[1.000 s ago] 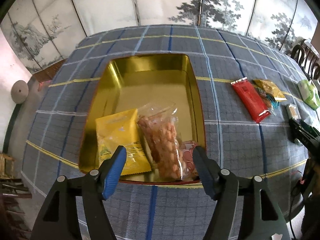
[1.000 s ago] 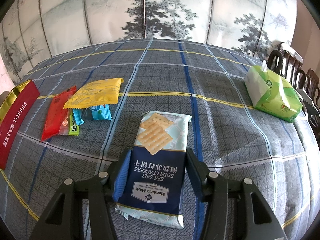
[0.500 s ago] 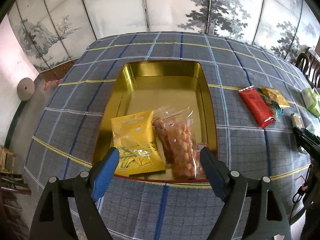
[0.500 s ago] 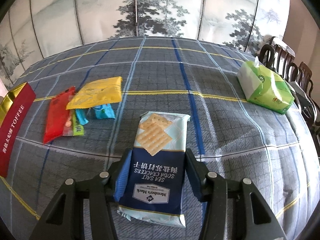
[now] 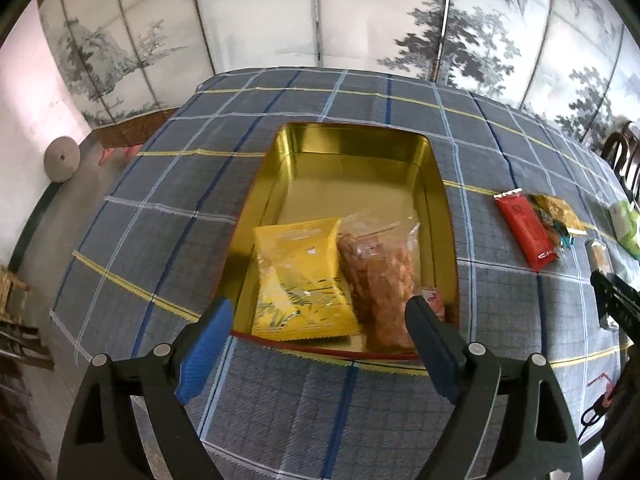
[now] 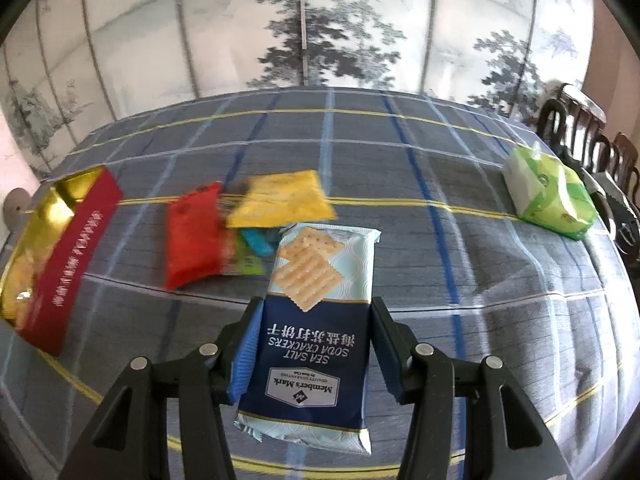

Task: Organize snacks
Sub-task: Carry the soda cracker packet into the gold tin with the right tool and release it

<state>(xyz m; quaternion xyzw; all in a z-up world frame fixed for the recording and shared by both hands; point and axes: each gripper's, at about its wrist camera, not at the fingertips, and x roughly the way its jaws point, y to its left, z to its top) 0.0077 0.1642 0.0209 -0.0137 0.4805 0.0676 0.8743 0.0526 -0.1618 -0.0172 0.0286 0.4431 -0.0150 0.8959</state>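
My right gripper [image 6: 310, 344] has its jaws clamped on the cracker pack [image 6: 316, 320] above the desk [image 6: 460, 264], while my left gripper [image 5: 320, 344], jaws just opening, hangs empty over the gold tin [image 5: 352, 168].

Left hand-held gripper [image 5: 318, 322] jaws just opened wider, empty; cracker pack [image 6: 310, 332] lifted.

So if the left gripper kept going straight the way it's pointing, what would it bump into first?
Probably the snacks in the gold tin. The open left gripper points down at the yellow packet and the clear bag of nuts; depth is hard to judge.
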